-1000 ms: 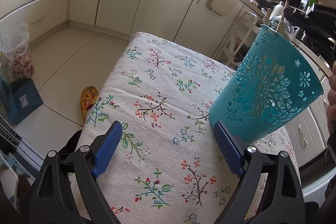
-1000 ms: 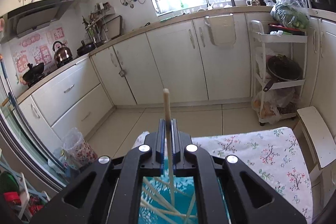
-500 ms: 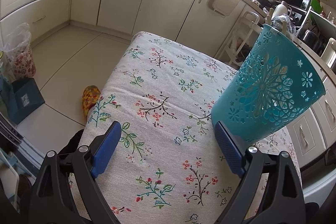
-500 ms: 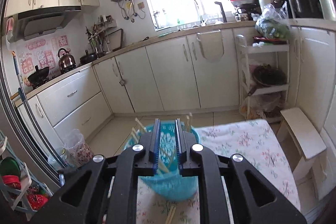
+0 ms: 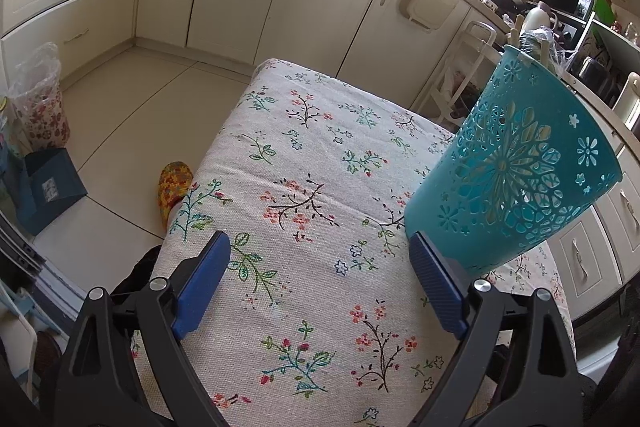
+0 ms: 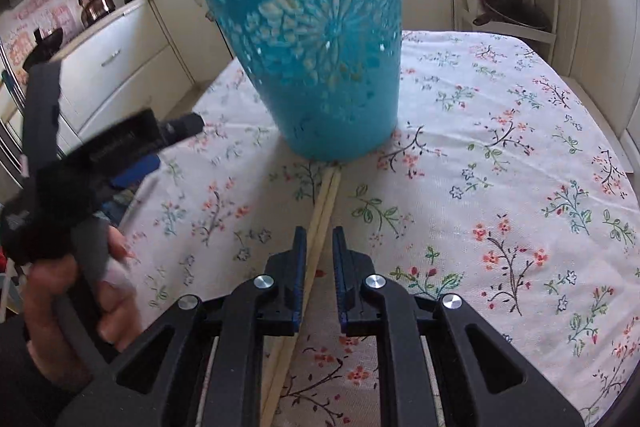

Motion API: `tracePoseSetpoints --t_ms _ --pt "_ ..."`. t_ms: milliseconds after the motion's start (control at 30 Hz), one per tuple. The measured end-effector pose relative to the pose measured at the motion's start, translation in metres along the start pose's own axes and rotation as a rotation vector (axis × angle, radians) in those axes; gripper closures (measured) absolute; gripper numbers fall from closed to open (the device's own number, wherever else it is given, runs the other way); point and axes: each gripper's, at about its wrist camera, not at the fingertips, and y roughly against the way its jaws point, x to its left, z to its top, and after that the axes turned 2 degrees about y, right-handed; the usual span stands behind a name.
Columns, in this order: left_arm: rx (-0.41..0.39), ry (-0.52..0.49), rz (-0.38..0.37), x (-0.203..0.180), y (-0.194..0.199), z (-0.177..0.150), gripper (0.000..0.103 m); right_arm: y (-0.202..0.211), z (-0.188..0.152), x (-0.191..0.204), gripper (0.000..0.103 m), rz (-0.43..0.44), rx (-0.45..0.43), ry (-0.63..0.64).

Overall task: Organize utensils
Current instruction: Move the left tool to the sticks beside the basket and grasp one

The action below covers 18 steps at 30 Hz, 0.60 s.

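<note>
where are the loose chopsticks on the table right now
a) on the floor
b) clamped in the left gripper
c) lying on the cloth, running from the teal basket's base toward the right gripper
c: the chopsticks lie flat on the tablecloth from the teal basket toward the right gripper.

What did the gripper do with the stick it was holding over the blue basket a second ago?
The right gripper let the chopstick go into the blue basket, then dropped low toward two chopsticks lying on the tablecloth; it holds nothing now. The left gripper stayed open, and the basket stayed put.
</note>
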Motion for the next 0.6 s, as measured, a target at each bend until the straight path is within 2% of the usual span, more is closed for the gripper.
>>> tracePoseSetpoints --t_ms 267,367,433,533,600 --pt "0.001 -0.007 -0.002 -0.001 0.001 0.000 0.016 -0.008 -0.001 0.002 0.091 -0.048 0.027 0.045" --pt "0.010 -0.025 -0.004 -0.004 0.000 -0.001 0.016 -0.008 -0.001 0.000 0.095 -0.054 0.047 0.078" --pt "0.052 -0.095 -0.014 -0.017 -0.003 -0.004 0.016 -0.002 -0.004 -0.008 0.095 -0.056 0.057 0.073" --pt "0.107 -0.210 -0.067 -0.045 0.002 -0.020 0.016 0.009 -0.011 -0.027 0.096 -0.063 0.050 0.029" --pt "0.124 -0.287 -0.056 -0.065 0.003 -0.034 0.016 0.015 -0.017 -0.041 0.096 -0.037 0.038 -0.020"
